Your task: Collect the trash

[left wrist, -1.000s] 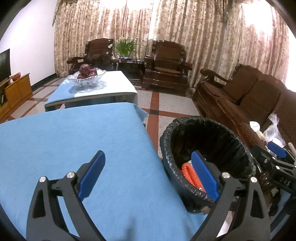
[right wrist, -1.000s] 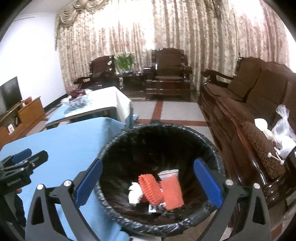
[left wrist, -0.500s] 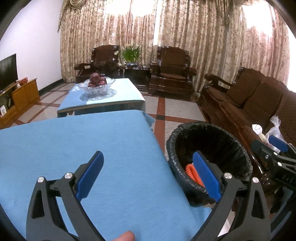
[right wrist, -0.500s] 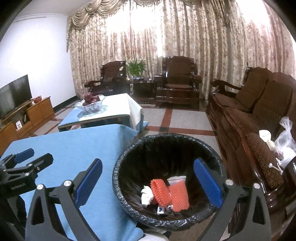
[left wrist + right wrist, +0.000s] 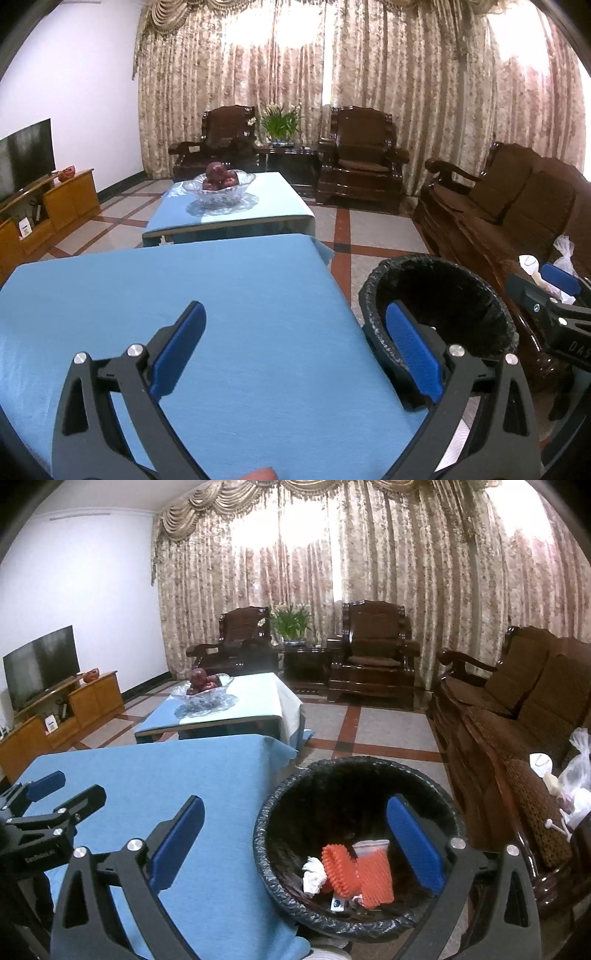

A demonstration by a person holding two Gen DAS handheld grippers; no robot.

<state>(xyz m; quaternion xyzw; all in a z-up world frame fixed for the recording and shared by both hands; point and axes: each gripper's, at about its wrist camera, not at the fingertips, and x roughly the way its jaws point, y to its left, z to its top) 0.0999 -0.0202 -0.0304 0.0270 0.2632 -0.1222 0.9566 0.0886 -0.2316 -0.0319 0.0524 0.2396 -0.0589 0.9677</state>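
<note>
Both claws are spread and hold nothing; the round black-bagged trash bin [image 5: 356,845] by the blue-cloth surface's [image 5: 207,775] right edge sits under the right claw [image 5: 295,843], and the left claw [image 5: 295,349] is farther.

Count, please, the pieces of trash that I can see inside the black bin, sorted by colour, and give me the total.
In the trash bin, seen from the right wrist:
Orange: 2, the ridged orange piece and the orange mesh packet
White: 1, the crumpled white wad
Small white scrap with a blue mark: 1
Total: 4 visible; anything beneath them is hidden.
</note>
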